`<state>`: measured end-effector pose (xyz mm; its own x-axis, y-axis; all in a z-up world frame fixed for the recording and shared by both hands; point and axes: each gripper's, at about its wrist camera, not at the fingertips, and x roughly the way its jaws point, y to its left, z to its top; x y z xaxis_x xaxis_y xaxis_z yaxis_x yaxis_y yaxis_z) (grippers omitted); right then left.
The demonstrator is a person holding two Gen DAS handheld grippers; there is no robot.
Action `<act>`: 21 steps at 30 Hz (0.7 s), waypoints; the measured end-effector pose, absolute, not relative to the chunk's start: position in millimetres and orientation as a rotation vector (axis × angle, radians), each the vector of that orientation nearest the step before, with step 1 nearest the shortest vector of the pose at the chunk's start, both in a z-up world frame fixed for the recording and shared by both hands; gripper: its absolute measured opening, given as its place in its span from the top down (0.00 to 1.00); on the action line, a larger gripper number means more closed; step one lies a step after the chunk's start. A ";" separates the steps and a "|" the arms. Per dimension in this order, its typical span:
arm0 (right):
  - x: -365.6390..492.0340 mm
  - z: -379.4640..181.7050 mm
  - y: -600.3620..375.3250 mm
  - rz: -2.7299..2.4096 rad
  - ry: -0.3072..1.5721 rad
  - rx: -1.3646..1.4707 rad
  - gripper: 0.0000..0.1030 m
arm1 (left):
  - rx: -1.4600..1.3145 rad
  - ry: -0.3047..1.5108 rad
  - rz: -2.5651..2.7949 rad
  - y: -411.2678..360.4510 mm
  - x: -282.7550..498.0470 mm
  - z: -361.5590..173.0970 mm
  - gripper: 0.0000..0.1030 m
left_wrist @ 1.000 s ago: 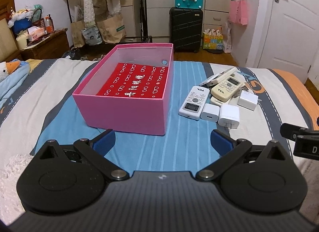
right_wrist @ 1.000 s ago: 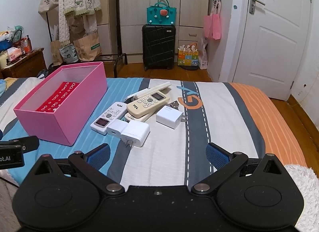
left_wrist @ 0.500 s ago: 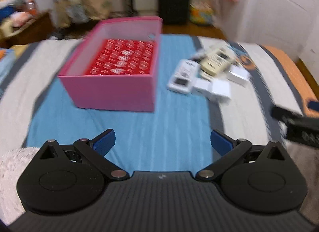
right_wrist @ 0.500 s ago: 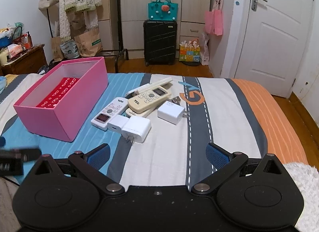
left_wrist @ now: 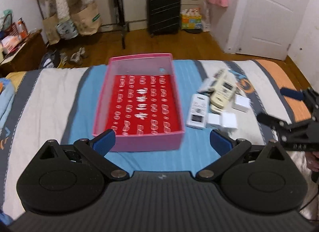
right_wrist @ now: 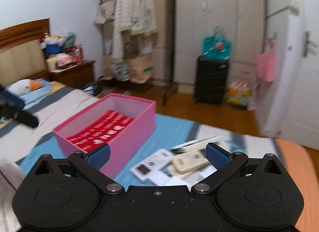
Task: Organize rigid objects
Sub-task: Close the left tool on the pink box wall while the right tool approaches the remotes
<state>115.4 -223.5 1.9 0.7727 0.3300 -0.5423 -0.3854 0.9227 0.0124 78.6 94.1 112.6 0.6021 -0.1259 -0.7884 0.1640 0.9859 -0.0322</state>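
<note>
An open pink box (left_wrist: 139, 139) with a red patterned lining lies on the bed, seen too in the right wrist view as pink box (right_wrist: 131, 130). Right of it lies a pile: a white remote (left_wrist: 197, 111), a cream remote (left_wrist: 222, 90) and white chargers (left_wrist: 229, 120). My left gripper (left_wrist: 162, 142) is open above the box's near wall, holding nothing. My right gripper (right_wrist: 157, 155) is open just above the pile, with the white remote (right_wrist: 153, 163) and cream remote (right_wrist: 189, 162) between its fingers. The right gripper also shows at the left wrist view's right edge (left_wrist: 279, 108).
The striped bedspread (left_wrist: 59, 96) stretches left of the box. Beyond the bed's far edge are a black suitcase (left_wrist: 163, 12), a clothes rack (right_wrist: 135, 32), paper bags and a white door (left_wrist: 279, 12). A duck plush (right_wrist: 26, 86) lies by the headboard.
Both grippers have risen and moved forward. The left now looks down into the box; the right has swung left and closed in over the remotes. Nothing has been picked up.
</note>
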 end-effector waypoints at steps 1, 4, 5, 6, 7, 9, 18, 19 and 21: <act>123.7 1.7 -219.1 0.387 0.583 -0.114 0.05 | 0.035 0.925 -0.169 100.0 88.5 114.2 0.01; 149.5 -1.2 -211.4 0.394 0.632 -0.098 0.06 | -0.042 0.978 -0.205 116.8 119.2 110.4 0.02; 156.5 -2.5 -211.2 0.402 0.649 -0.081 0.06 | -0.067 0.994 -0.195 123.0 131.1 107.1 0.02; 163.0 -3.4 -210.0 0.409 0.662 -0.070 0.06 | -0.071 0.995 -0.185 126.5 138.4 101.0 0.02; 172.1 -5.0 -210.1 0.413 0.682 -0.056 0.06 | -0.065 0.995 -0.167 129.6 148.3 95.9 0.03; 184.8 -8.7 -210.3 0.421 0.713 -0.040 0.06 | -0.049 1.009 -0.134 136.1 170.7 83.4 0.04; 247.3 -54.7 -227.7 0.450 0.965 0.221 0.09 | -0.087 1.044 -0.059 176.2 258.9 25.0 0.08; 249.4 -61.4 -227.9 0.443 0.978 0.236 0.09 | -0.127 1.059 -0.046 182.8 268.6 15.9 0.08; 255.3 -76.6 -225.4 0.427 0.997 0.248 0.12 | -0.158 1.068 -0.004 190.5 282.8 1.9 0.08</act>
<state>255.3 -225.4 -76.6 0.4699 0.4557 -0.7560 -0.2331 0.8901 0.3917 282.8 190.5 1.9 0.4826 -0.0795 -0.8723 -0.0735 0.9887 -0.1307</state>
